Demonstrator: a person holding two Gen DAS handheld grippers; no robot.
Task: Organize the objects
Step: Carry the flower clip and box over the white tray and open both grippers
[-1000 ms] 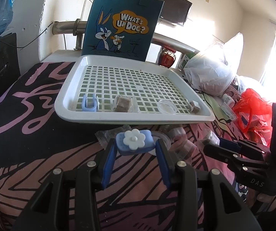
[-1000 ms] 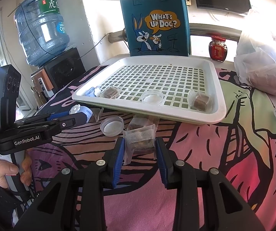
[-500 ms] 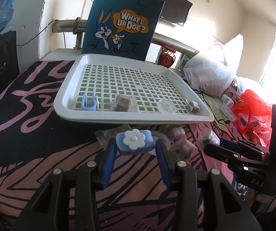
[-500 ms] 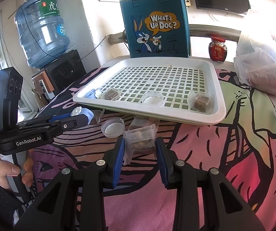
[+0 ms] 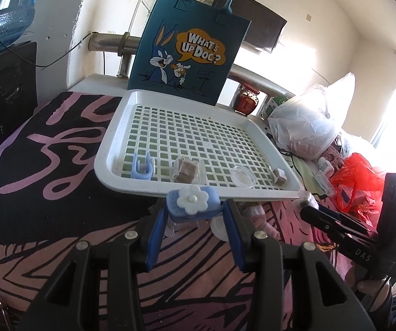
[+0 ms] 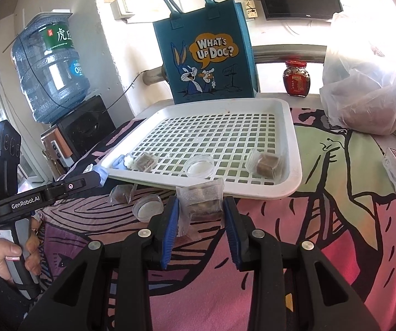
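Clip [image 5: 192, 202] crosswise (flower up).

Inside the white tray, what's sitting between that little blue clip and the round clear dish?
In the left wrist view, one clear-wrapped brown cube lies on the white slotted plastic tray, between the small blue clip and the round clear plastic dish.

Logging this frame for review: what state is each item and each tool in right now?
Left tool: shut on blue flower clip, held at the tray's near rim.
Right tool: shut on clear packet.
White tray: flat on the cloth, partly filled.
Blue clip in tray: prongs up.
Clear dish in tray: open, upright.
Wrapped cube: lying in tray.
Round lid: on the cloth, outside tray.
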